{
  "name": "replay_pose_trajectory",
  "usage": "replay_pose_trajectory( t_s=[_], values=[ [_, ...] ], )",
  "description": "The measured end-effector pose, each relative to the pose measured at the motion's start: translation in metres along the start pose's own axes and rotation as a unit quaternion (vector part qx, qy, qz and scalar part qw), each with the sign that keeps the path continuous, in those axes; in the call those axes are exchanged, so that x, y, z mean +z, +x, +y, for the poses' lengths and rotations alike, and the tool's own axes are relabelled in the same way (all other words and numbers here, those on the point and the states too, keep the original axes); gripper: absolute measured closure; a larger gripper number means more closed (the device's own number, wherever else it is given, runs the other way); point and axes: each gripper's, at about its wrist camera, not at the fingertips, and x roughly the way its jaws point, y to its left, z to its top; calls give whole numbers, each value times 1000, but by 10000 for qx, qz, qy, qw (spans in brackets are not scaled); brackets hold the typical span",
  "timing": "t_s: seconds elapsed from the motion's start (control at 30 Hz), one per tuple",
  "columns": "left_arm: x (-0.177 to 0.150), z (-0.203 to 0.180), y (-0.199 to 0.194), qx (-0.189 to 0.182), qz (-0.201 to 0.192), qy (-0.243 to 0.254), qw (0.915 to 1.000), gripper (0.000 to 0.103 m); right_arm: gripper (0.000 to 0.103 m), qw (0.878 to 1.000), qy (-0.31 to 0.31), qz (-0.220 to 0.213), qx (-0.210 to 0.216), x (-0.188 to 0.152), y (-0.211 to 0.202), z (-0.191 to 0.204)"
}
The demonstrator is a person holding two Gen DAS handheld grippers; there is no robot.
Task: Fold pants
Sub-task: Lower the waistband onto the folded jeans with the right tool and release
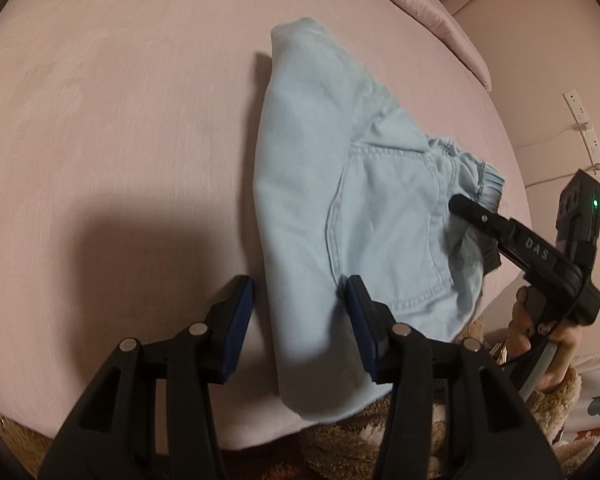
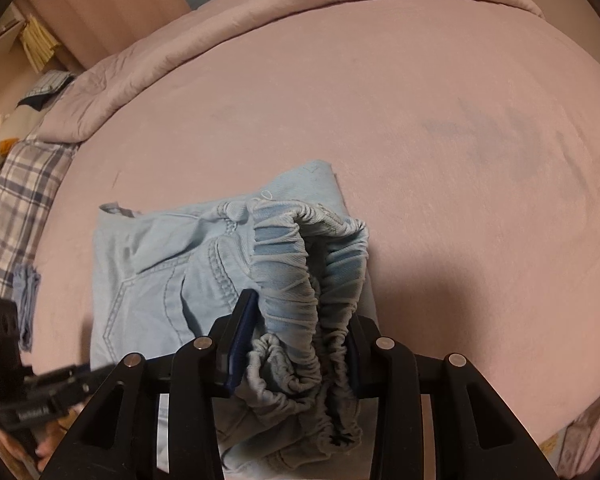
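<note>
1. Left wrist view: my left gripper (image 1: pixel 300 312) hangs with its jaws spread wide, grasping nothing. One blue pad sits over the bare pink sheet (image 1: pixel 120 140); the other sits at or just above the near edge of the pants (image 1: pixel 320 200). I cannot tell whether it touches the cloth.
2. Pants, same view: light blue denim, already doubled into a compact bundle on the bed. A back pocket (image 1: pixel 384 232) faces up. The bundle's near end reaches the bed's edge, above a brown fuzzy rug (image 1: pixel 340 440).
3. Further right, same view: my right gripper (image 1: pixel 460 204) comes in from the side, its tip on the cloth at the gathered waistband (image 1: pixel 488 184).
4. Right wrist view: my right gripper (image 2: pixel 300 344) has its pads either side of the bunched elastic waistband (image 2: pixel 312 280), clenched on it as far as I can judge. The waistband stands up off the bundle in a loop.
5. Far left in this view, a plaid pillow (image 2: pixel 20 200) lies at the bed's side, well apart from the pants.
6. Progress, my judgement: the main folds are in and the bundle is short. Left to do: lay the waistband end flat, then square and smooth the stack.
</note>
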Motion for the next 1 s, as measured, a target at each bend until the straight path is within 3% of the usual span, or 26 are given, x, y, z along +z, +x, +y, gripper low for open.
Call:
replay_pose_trajectory(
  t_s=[0.27, 0.33, 0.4, 0.63, 1.0],
  values=[
    [-21, 6, -9, -185, 56, -151, 9997, 54, 57, 9999, 95, -75, -72, -3, -7, -4],
    [-25, 7, -11, -183, 35, -165, 9997, 54, 42, 9997, 121, -72, -182, -6, -12, -5],
    [-28, 8, -12, -166, -2, -158, 9997, 54, 38, 9990, 69, -128, -427, -10, -19, -6],
    [-35, 1, -11, -74, -118, -46, 9999, 51, 38, 9987, 155, -237, -423, -32, -39, -21],
    [-43, -2, -9, 77, -293, 131, 9995, 48, 38, 9986, 327, -352, -232, -61, -37, -34]
  ],
)
